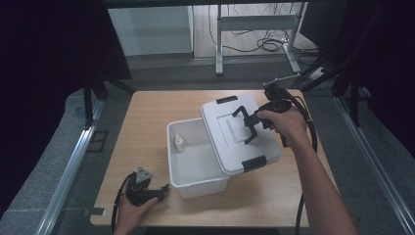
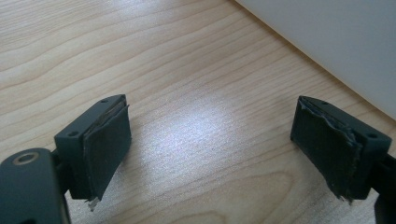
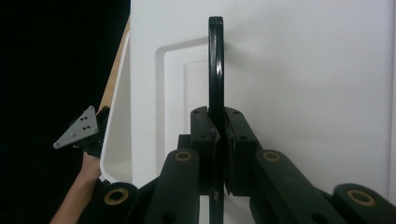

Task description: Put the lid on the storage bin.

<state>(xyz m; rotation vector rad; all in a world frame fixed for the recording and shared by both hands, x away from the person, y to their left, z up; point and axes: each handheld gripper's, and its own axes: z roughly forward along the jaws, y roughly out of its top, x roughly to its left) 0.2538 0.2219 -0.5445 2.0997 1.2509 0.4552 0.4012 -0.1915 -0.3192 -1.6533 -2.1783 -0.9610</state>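
Observation:
A white plastic box (image 1: 195,182) stands on the wooden table (image 1: 147,112). Its white lid (image 1: 230,147) lies askew over the box's right part, leaving the left part uncovered. My right gripper (image 1: 249,125) is shut on the lid's black handle (image 1: 243,111); in the right gripper view the handle (image 3: 215,60) runs up from between the closed pads of that gripper (image 3: 218,135). A small white bottle (image 1: 179,142) stands inside the box at its left wall. My left gripper (image 1: 164,188) rests on the table near the front left, open and holding nothing (image 2: 210,144), with the box wall (image 2: 336,37) just beyond it.
Black latches sit at the lid's near end (image 1: 254,163) and far end (image 1: 226,99). Behind the table stand a metal frame (image 1: 254,22) and floor cables (image 1: 266,45). Metal rails (image 1: 68,171) run along both sides. Dark curtains hang left and right.

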